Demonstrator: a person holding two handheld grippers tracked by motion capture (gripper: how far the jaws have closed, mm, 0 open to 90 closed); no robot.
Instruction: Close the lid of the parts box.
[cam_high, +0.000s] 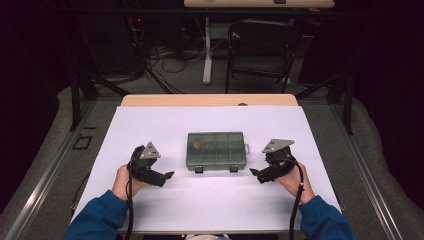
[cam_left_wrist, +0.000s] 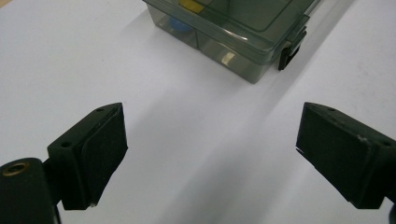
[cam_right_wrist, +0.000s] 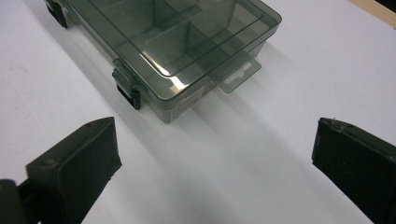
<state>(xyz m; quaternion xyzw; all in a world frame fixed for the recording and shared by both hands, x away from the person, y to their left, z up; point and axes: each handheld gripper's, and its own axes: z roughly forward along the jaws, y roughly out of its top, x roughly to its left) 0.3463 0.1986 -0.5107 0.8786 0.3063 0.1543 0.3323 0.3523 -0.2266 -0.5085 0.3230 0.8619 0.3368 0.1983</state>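
Both claws, my left gripper (cam_high: 169, 175) and right gripper (cam_high: 254, 173), gape wide and empty, flanking the closed compartment box (cam_high: 216, 150).

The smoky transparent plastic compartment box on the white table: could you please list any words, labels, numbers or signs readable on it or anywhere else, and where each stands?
None: no legible text in any view.
Smoky transparent plastic compartment box: no print can be read on its lid, black latches or hang tab.
Pale patch on the box's near corner wall: possibly a sticker or a reflection, too blurred to read.
White table cover: no markings.
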